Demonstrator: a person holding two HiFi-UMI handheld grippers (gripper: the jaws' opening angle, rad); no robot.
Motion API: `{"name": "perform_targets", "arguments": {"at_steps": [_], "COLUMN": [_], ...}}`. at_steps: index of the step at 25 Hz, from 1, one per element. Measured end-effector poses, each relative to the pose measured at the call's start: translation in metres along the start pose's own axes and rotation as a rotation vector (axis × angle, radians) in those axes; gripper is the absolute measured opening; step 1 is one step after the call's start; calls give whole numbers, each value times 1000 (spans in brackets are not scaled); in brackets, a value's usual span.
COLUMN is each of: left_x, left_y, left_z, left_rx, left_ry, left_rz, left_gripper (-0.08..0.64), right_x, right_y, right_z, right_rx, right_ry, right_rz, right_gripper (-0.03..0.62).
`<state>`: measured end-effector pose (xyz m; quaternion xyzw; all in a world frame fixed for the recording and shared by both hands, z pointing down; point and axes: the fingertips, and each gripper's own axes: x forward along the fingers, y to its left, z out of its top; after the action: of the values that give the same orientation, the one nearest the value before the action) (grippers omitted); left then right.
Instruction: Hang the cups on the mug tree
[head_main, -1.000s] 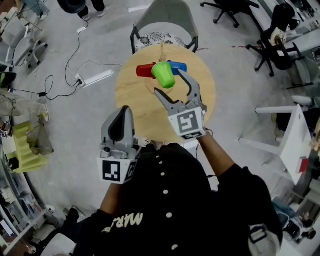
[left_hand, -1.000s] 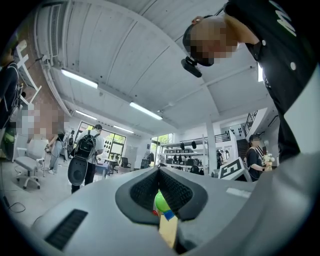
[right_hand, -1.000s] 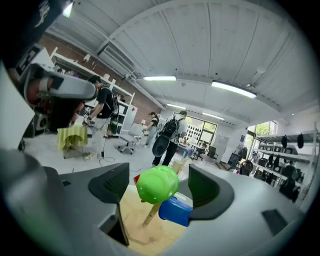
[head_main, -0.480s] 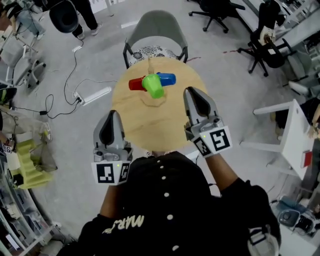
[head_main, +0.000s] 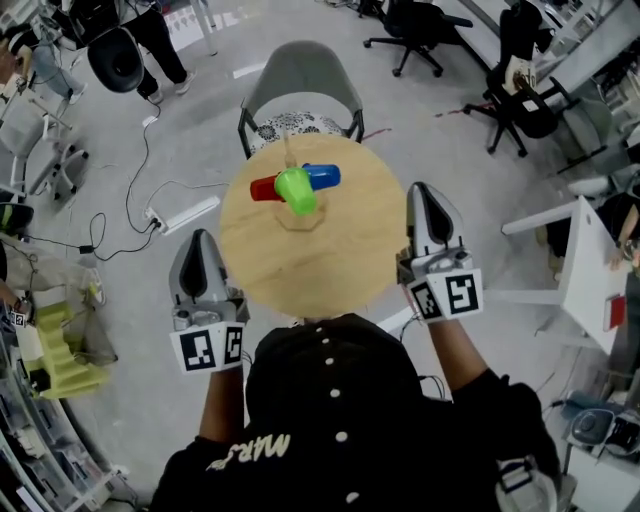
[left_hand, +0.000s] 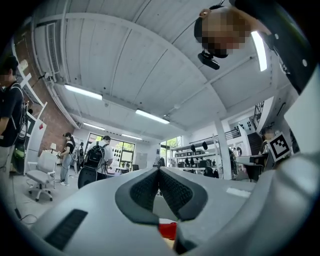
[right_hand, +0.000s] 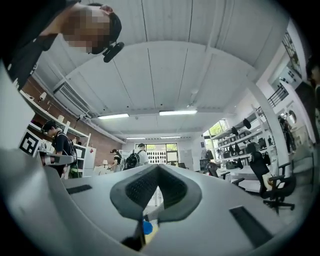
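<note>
Left gripper (head_main: 198, 240): nearest, off the table's left edge; jaws pressed together, nothing between them.
Right gripper (head_main: 426, 190): off the table's right edge; jaws have just been closing and now meet, nothing between them.
Table (head_main: 330, 260): round, wooden, lying between the two grippers.
Mug tree (head_main: 299, 214): wooden, on the far half of the table, post upright.
Green cup (head_main: 296, 188): on the tree, facing the person.
Red cup (head_main: 263, 188): on the tree, pointing left.
Blue cup (head_main: 323, 176): on the tree, pointing right.
Chair (head_main: 300, 75): grey, just beyond the table.
Step in hand: judged the close of the task, as all three cups appear hung and none lies on the table.
Handling note: keep both grippers clear of the table rim and tree. Check that each handle sits fully on its peg, since a knock to the light tree could shed a cup.
</note>
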<state>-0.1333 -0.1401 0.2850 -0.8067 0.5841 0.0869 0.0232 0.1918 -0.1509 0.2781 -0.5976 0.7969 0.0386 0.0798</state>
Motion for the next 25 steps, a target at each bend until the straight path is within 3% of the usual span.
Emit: {"name": "perform_targets", "arguments": {"at_steps": [13,25], "left_x": [-14,-19], "left_y": [36,32], "left_z": [7,-4], "left_rx": [46,59], "left_ry": [11,38], "left_rz": [69,71], "left_gripper": [-6,-6], "right_x": [-46,-60], "right_y": [-66,-72], "right_z": [11,-1], "right_rx": [-38,-49], "right_ry": [-12,11], "right_rz": [-167,-181], "right_gripper": [-2,0]}}
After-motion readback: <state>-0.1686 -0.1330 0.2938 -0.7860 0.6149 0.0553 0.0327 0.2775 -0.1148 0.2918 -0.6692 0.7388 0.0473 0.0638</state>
